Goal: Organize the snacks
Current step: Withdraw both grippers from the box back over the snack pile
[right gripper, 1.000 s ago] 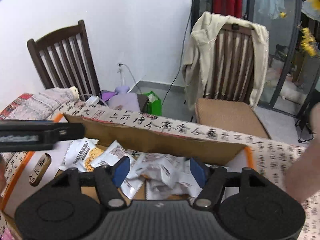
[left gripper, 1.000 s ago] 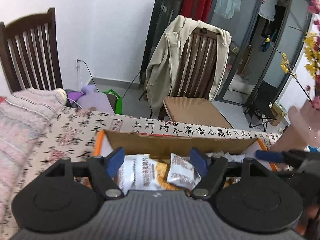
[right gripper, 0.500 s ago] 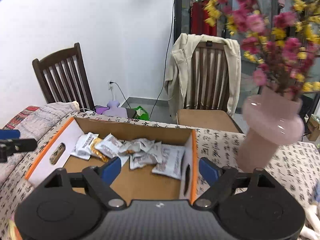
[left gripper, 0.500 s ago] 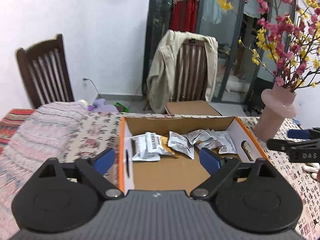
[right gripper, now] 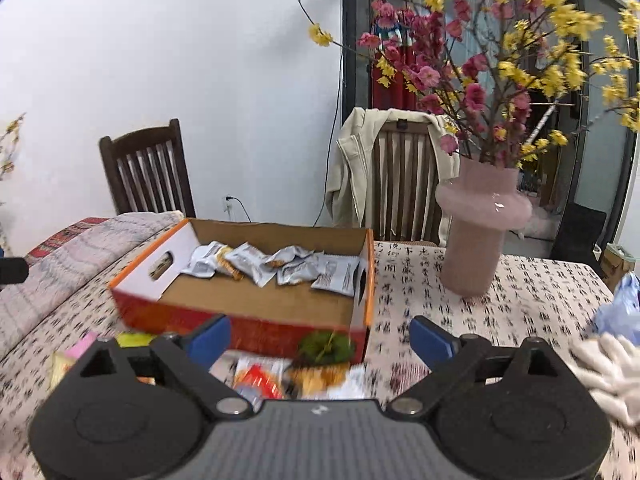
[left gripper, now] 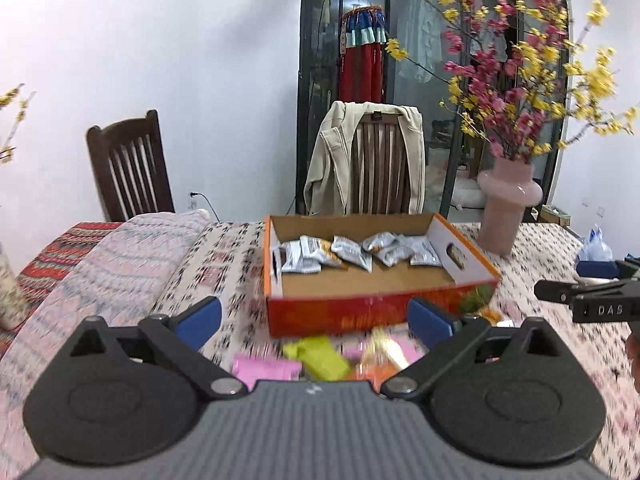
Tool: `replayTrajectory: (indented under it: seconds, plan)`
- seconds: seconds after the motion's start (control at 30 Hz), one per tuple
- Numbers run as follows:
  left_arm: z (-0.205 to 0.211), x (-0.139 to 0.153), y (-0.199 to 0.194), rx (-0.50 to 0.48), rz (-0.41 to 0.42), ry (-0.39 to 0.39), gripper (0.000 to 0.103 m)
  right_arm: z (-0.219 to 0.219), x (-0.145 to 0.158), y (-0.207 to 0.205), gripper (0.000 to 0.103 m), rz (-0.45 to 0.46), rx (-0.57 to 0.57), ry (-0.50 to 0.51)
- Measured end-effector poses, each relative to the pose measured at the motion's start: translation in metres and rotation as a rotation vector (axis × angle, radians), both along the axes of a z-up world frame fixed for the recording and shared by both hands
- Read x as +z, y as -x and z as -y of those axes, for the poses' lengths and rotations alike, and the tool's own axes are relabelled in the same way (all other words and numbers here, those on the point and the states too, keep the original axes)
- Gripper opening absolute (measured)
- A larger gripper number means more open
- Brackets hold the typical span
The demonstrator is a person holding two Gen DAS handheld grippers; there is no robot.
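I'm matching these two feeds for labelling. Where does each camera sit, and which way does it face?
Left wrist: on the left gripper, open, facing across the table at the cardboard box; the right gripper pokes in at the right edge.
Right wrist: on the right gripper, open, facing the same box from further right, the pink vase close by.
Shared: the box, silver snack packets, vase, loose snacks before the box.

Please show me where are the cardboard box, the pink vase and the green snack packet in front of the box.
cardboard box (left gripper: 380, 312): left wrist view, red front wall.
pink vase (right gripper: 476, 248): right wrist view, middle of its body.
green snack packet (left gripper: 320, 358): left wrist view, packet's middle, blurred.
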State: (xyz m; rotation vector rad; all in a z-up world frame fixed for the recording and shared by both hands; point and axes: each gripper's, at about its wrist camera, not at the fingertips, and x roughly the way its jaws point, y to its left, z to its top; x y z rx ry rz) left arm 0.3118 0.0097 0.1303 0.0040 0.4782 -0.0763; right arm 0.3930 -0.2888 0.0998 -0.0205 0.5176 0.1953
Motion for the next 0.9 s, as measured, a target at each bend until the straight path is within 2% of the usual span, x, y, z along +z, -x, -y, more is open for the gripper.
replayTrajectory:
  seconds: [0.17, 0.47, 0.7, 0.9]
  plan:
    - [0.001, -0.023, 0.051, 0.016, 0.023, -0.023, 0.103, -0.004, -0.014, 0.053, 0.098, 0.028, 0.025, -0.011]
    - [0.0, -0.071, 0.138, -0.011, 0.057, 0.056, 0.103, -0.022, -0.045, 0.146, 0.099, 0.078, 0.066, -0.028]
    - [-0.001, -0.101, 0.187, -0.012, 0.024, 0.055, 0.103, -0.039, -0.077, 0.214, 0.099, 0.089, 0.111, -0.024]
    - [-0.003, -0.118, 0.21, -0.023, -0.027, 0.074, 0.103, -0.042, -0.101, 0.258, 0.1, 0.075, 0.142, 0.011]
